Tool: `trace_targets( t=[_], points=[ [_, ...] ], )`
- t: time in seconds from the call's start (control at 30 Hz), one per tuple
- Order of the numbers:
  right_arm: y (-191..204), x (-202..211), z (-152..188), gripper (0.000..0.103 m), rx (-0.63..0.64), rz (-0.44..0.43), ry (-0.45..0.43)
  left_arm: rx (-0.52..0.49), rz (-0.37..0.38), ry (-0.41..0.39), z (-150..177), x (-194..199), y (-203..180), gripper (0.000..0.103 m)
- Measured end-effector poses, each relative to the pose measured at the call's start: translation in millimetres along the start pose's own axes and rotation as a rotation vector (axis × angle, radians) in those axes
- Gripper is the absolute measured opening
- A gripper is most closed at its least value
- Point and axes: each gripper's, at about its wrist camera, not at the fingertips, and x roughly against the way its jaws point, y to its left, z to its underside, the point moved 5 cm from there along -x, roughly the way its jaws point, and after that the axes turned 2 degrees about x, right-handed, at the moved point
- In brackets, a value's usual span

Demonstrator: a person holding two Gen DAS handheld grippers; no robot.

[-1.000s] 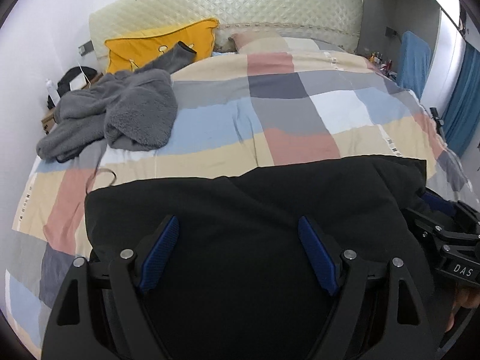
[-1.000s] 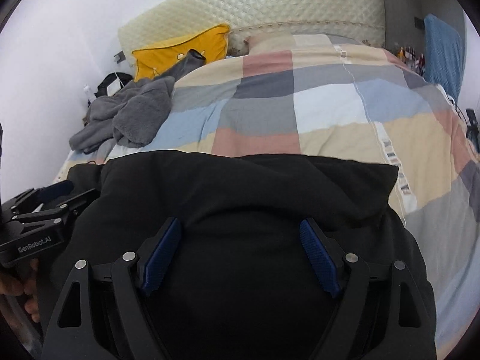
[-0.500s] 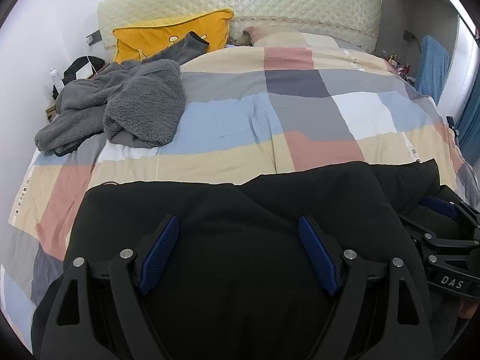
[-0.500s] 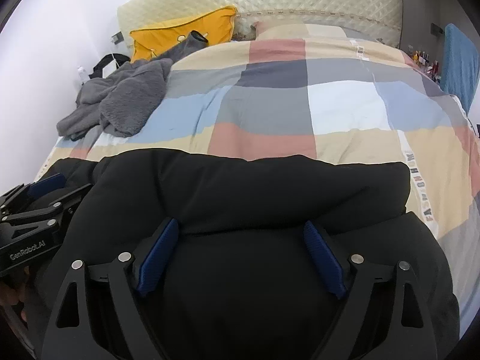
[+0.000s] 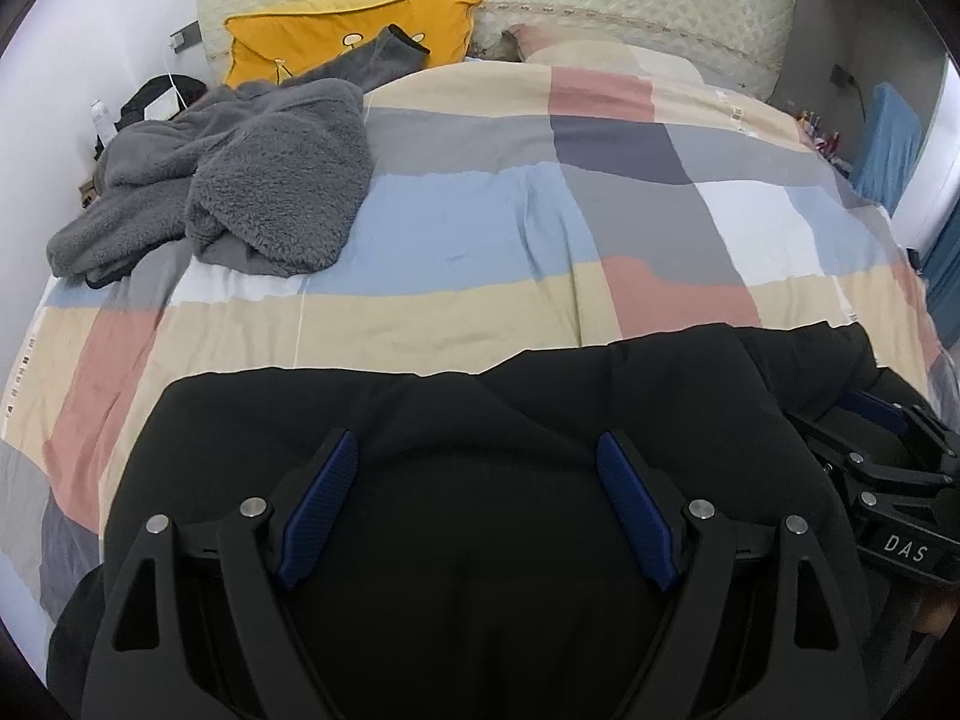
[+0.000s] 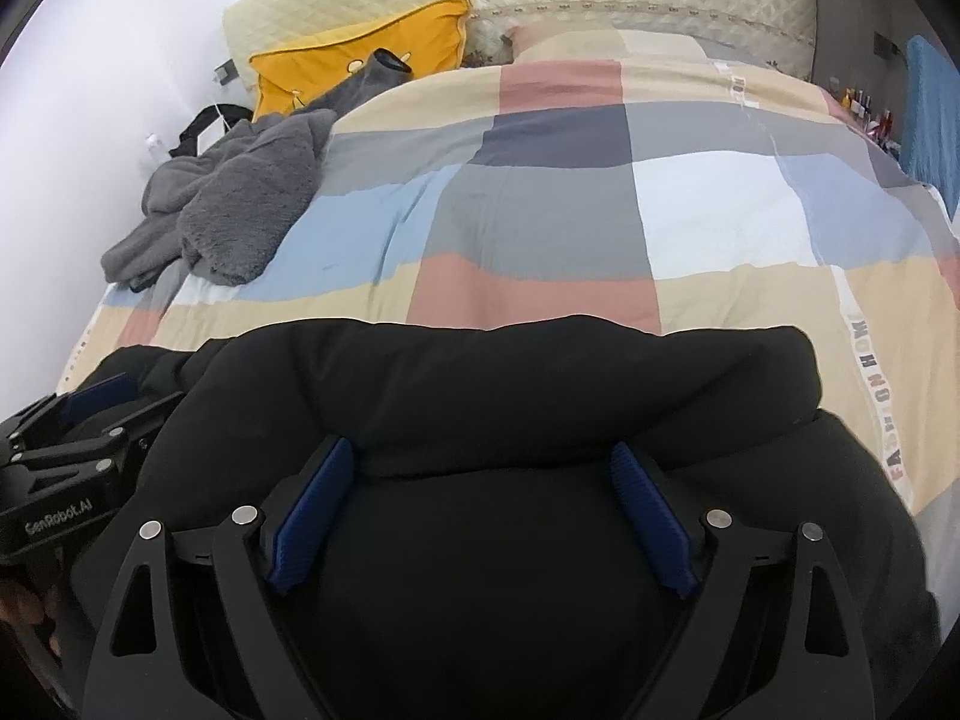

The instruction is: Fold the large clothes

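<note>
- Grey fleece garment [image 5: 228,174]: crumpled in a heap at the far left of the bed, partly over the yellow pillow [image 5: 336,30]. Untouched, well apart from both grippers; presumably a later item.
- Checked duvet [image 5: 480,228]: flat and mostly bare between the fleece and the work area, so there is room to lay a fold forward.
- Left gripper [image 5: 477,501]: jaws spread wide, blue pads standing clear on either side of the cloth. It hangs over the left part of the black garment [image 5: 456,420], pinching nothing.
- Black garment: lies on the near end of the bed, directly under both grippers. A thick rolled edge runs across it in the right wrist view [image 6: 510,372], so one fold appears already laid.
- Right gripper [image 6: 480,492]: jaws spread just as wide, pads astride the fold line, nothing clamped. Whether the pad tips brush the fabric I cannot tell; black on black hides the contact.
- Step in hand (judgement): release after laying a fold, both tools free above the bundle.
- Next move calls for: picking a fresh edge, likely the two side ends, closing on all layers at once, and keeping both hands level so the thick padding does not spring open.
</note>
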Motion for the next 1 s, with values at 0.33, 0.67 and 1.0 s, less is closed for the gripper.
trace_targets(
  t=[0.33, 0.67, 1.0],
  points=[
    [-8, 74, 8, 0.088, 0.073, 0.043, -0.122, -0.046, -0.076, -0.155, 18, 71, 25, 0.084],
    [-40, 89, 23, 0.094, 0.069, 0.049, -0.130, -0.008, -0.097, -0.119, 24, 70, 62, 0.085],
    [-33, 58, 44, 0.102, 0.119, 0.109, -0.139, -0.047, -0.116, -0.116, 48, 49, 55, 0.085]
  ],
)
